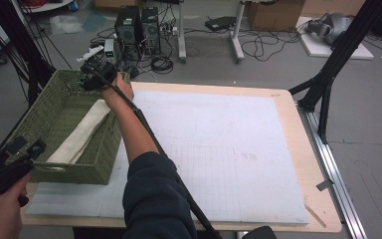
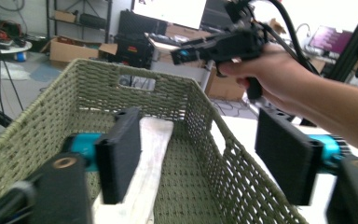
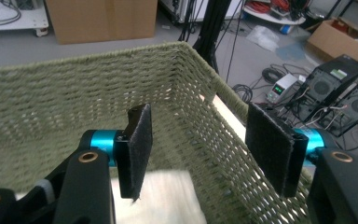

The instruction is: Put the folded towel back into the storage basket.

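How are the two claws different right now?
The left claw is at the near end of the green basket, low by the person's side; the right claw is held out over the far end. The left claw's jaws frame the folded white cloth lengthwise; the right claw's jaws straddle the basket's side wall, with the cloth's end below. Both are black, open and holding nothing.

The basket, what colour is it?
The basket is olive green, woven. The left gripper view shows it best.
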Available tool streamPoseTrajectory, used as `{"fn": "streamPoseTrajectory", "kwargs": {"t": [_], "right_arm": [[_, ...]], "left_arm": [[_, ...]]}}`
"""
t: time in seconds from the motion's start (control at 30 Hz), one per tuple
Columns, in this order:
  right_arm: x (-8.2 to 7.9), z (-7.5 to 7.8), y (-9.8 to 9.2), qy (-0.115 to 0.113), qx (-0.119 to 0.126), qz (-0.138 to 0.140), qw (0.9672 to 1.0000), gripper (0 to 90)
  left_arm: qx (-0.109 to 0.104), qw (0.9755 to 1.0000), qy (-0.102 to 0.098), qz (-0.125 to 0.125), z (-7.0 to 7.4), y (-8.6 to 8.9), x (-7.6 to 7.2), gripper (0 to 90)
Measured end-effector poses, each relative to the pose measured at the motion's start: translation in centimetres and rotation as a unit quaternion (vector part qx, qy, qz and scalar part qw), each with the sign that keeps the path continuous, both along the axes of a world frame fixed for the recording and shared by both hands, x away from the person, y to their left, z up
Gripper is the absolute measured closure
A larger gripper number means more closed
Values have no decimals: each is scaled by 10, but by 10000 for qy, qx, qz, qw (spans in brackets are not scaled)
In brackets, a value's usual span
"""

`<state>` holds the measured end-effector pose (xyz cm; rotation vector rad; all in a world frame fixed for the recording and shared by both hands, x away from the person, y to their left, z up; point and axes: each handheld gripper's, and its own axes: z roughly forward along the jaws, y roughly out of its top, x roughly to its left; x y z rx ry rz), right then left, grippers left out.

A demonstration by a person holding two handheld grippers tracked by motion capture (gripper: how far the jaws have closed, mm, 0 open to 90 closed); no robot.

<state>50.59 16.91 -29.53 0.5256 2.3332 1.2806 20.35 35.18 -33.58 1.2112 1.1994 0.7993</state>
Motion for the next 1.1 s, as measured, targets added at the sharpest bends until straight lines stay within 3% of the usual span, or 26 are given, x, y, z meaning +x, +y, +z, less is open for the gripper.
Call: {"fn": "streamPoseTrajectory", "kwargs": {"t": [0.13, 0.2, 0.33, 0.47, 0.53, 0.63, 0.7, 0.8, 0.9, 1.0, 1.1], "right_arm": [[-7, 1, -14, 67, 48, 120, 9999, 396], [-10, 0, -23, 197, 173, 258, 9993, 399], [-18, -3, -43, 222, 195, 335, 9990, 375], [-23, -4, -66, 347, 306, 274, 9986, 335], [-26, -4, -75, 373, 405, 266, 9981, 316], [-31, -2, -90, 435, 581, 243, 9971, 276], [-34, -1, -99, 448, 658, 241, 9965, 256], [-38, -1, -113, 506, 822, 218, 9951, 204], [-43, -2, -128, 523, 949, 236, 9938, 199], [-48, -2, -144, 490, 949, 235, 9940, 198], [-54, -3, -162, 489, 944, 195, 9941, 195]], "left_arm": [[-78, 9998, 104, -140, 2, 1, 1, 199], [-81, 9997, 80, -211, 3, 0, 1, 201], [-50, 9992, 39, -403, 3, -3, 1, 201], [170, 9983, -69, -555, 3, -8, 1, 216], [183, 9981, -115, -576, 3, -9, 2, 216], [430, 9966, -199, -680, 2, -15, 4, 215], [455, 9963, -227, -687, 2, -18, 4, 218], [589, 9947, -141, -835, 1, -24, 7, 241], [403, 9946, -34, -959, 2, -28, 9, 213], [356, 9943, -1, -1004, 2, -31, 11, 184], [211, 9926, -20, -1195, 1, -37, 14, 176]]}}
